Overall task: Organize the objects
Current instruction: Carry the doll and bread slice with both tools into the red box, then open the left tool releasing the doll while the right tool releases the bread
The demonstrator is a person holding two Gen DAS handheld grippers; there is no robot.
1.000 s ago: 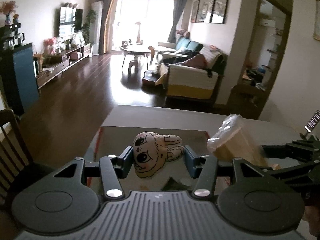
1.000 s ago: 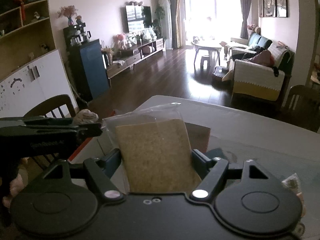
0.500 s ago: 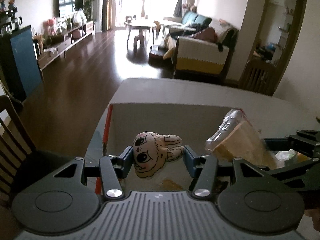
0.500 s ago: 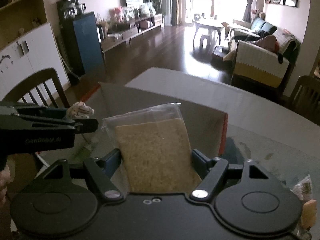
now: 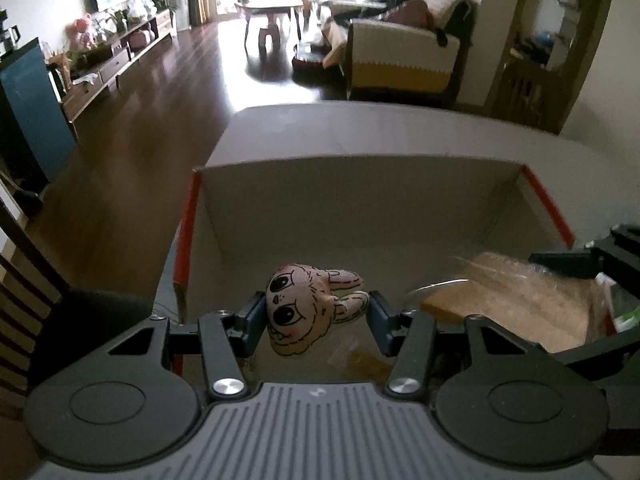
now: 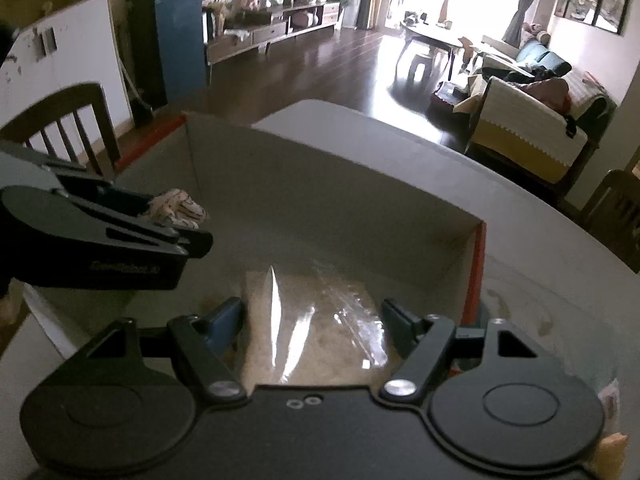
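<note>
Left-wrist view: the left gripper (image 5: 317,316) pinches a small plush rabbit head (image 5: 304,312) between its two blue-padded fingers; the toy lies sideways, face toward the camera and ears pointing right, and hangs above the interior of an open cardboard box (image 5: 352,184) with red-edged side flaps. The box stands on a pale grey bench (image 5: 360,124). A small packet with tan contents (image 5: 362,360) lies on the box floor just below the toy. At right, a clear plastic bag of tan grain (image 5: 508,304) lies low inside the box, with part of the right gripper at the frame edge.

Right-wrist view: the right gripper (image 6: 312,320) is spread, its fingers standing either side of the clear plastic bag of tan grain (image 6: 316,328); whether the pads touch the bag cannot be told. The bag appears to rest on the floor of the cardboard box (image 6: 328,184). At left, the left gripper (image 6: 188,224) holds the plush rabbit head (image 6: 176,206) over the box. A wooden chair (image 6: 60,120) stands beyond the box.
</note>
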